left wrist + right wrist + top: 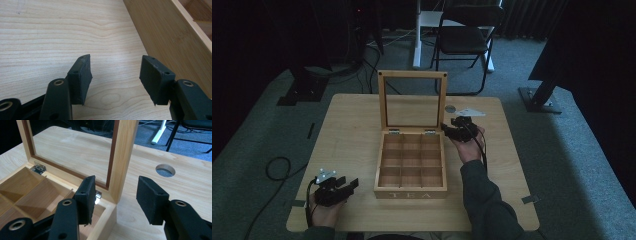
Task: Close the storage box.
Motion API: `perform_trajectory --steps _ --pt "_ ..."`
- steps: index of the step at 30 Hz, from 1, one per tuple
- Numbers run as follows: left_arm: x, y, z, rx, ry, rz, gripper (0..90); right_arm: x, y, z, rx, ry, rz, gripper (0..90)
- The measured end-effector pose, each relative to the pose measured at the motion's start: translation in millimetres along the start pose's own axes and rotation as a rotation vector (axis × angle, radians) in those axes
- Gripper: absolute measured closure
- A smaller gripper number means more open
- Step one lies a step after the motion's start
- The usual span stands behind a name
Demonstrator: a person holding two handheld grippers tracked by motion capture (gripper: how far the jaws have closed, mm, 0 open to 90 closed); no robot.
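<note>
A: Where's the tea box (411, 161)? Room behind is way too dark.

B: Mid-table, lid (413, 101) upright. Right gripper (115, 195) straddles the lid's side post, jaws apart, not pinching. Left gripper (115, 77) gapes, holding nothing, beside the box.

the high view looks forward and down from above the person's near side, taking in the whole table (347, 125) and the floor beyond. the left gripper view sits very close to the tabletop at the near left, facing the tea box (172, 37) side wall. the right gripper view sits close at the box's far right corner, facing its upright lid (123, 157). all three views share box and tabletop.
</note>
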State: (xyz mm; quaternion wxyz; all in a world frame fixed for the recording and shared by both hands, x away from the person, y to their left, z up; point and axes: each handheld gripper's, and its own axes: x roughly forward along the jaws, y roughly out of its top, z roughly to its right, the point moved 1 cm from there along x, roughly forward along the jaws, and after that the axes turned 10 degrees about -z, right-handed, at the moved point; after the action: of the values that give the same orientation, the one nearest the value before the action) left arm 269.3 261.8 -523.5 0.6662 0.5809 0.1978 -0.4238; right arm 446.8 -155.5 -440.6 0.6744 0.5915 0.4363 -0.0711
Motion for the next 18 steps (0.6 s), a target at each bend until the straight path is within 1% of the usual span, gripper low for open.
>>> perform_trajectory --steps 2,4,9,14,18 --pt "-0.3 0.1 0.0 0.001 0.0 0.0 42.8 2.9 4.7 -0.4 -0.018 0.0 -0.003 45.7" --pt "-0.4 0.1 -0.1 0.002 0.0 0.0 42.8 4.8 8.8 -0.7 -0.025 -0.003 0.0 44.8" --pt "-0.5 0.0 0.3 0.003 -0.001 -0.002 42.8 13.1 19.9 2.2 -0.02 0.003 0.009 44.5" --pt "0.0 0.2 0.2 0.003 -0.002 -0.003 42.8 18.6 25.3 6.9 0.006 0.029 0.024 45.6" --pt "0.4 -0.1 1.2 0.005 -0.009 -0.006 42.8 24.5 31.1 7.9 -0.011 0.017 0.011 45.7"
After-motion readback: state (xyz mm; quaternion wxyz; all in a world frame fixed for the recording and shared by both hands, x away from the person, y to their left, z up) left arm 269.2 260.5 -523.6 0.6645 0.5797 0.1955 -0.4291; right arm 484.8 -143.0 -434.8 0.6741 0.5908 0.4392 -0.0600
